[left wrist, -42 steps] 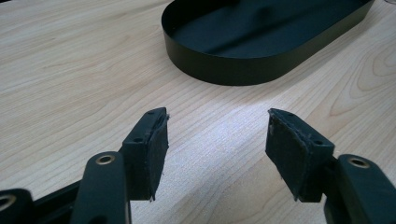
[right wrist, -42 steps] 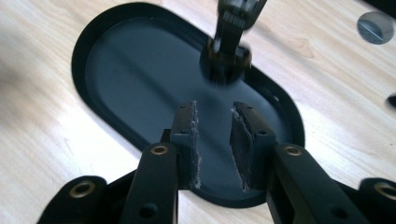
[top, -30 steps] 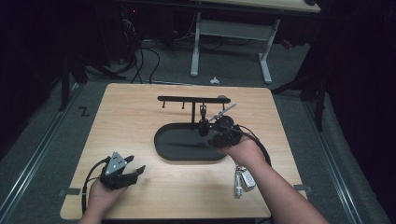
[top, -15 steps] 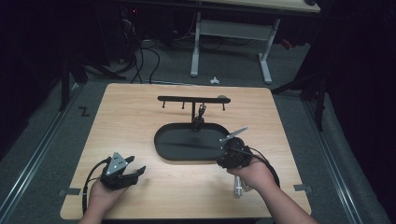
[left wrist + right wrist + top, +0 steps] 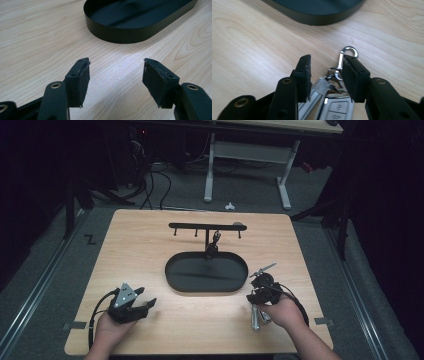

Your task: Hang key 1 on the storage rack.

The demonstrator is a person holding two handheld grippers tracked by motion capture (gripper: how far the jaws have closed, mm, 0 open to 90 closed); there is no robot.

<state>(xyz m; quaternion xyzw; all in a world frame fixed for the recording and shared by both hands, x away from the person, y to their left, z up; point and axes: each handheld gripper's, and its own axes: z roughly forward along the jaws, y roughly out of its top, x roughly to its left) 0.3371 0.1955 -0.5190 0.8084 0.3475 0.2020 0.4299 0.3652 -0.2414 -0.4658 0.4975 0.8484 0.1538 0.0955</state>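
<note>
The right gripper (image 5: 257, 290) is low over the wooden counter (image 5: 150, 250), just beside the right end of the oval black tray (image 5: 176, 279). In the right gripper view its 2 jaws stand partly spread and have just been opening. A bunch of keys (image 5: 329, 97) lies flat on the counter between them: a silver key blade toward the left jaw, a car key fob with 2 buttons under the right jaw, and a silver snap hook (image 5: 344, 56) that reaches out past the jaw tips toward the tray. The right jaw's pad stands close against the hook's shank; whether it touches cannot be told, and the left pad stands clear of the bunch, so nothing is pinched. In the high view the keys (image 5: 256, 317) show beside the right hand (image 5: 282, 312).

The left gripper (image 5: 145, 304) rests near the counter's front left corner, held by the left hand (image 5: 110, 327), with a grey 3-cornered plate on top. In the left gripper view its 2 jaws are spread wide with bare wood between them; the tray wall (image 5: 125, 35) lies ahead of the tips, well apart from them.

Beyond the tray stands a black rack (image 5: 205, 226) with hooks, and a small dark thing (image 5: 215, 240) hangs from 1 of them, over the tray's far edge.
</note>
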